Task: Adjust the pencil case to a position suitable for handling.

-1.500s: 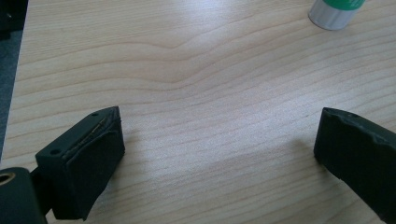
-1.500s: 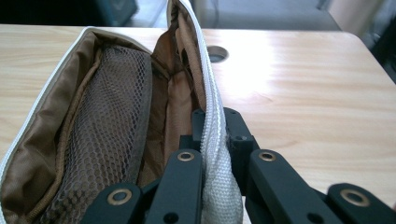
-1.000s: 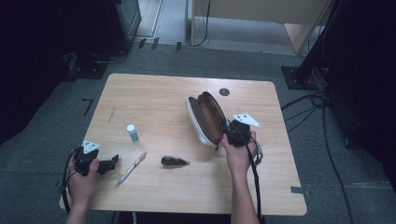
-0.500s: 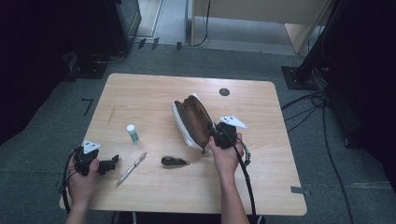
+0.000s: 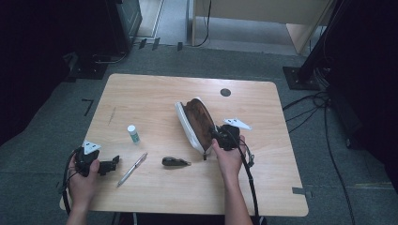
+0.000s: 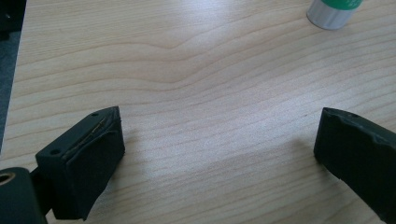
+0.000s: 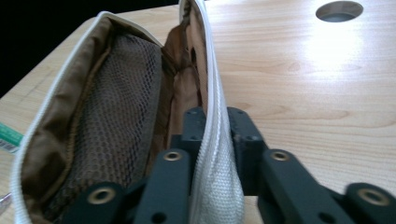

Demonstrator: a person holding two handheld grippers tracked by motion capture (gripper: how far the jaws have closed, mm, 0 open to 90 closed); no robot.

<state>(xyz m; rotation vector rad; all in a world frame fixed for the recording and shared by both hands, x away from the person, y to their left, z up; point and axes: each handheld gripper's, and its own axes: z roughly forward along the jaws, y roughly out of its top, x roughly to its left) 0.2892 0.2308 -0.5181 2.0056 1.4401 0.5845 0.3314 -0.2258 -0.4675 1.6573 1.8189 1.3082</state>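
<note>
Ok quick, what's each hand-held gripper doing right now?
Left hand-held gripper: open, nothing between its jaws, over bare table.
Right hand-held gripper: closed on the rim of the open pouch; its jaws have just loosened slightly.

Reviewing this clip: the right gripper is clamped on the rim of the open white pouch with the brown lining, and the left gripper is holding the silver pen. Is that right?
Not quite. The left gripper holds nothing: the left gripper view shows its jaws wide apart over bare wooden table, and the silver pen lies beside it. The right gripper does clamp the rim of the white pouch with brown lining.
</note>
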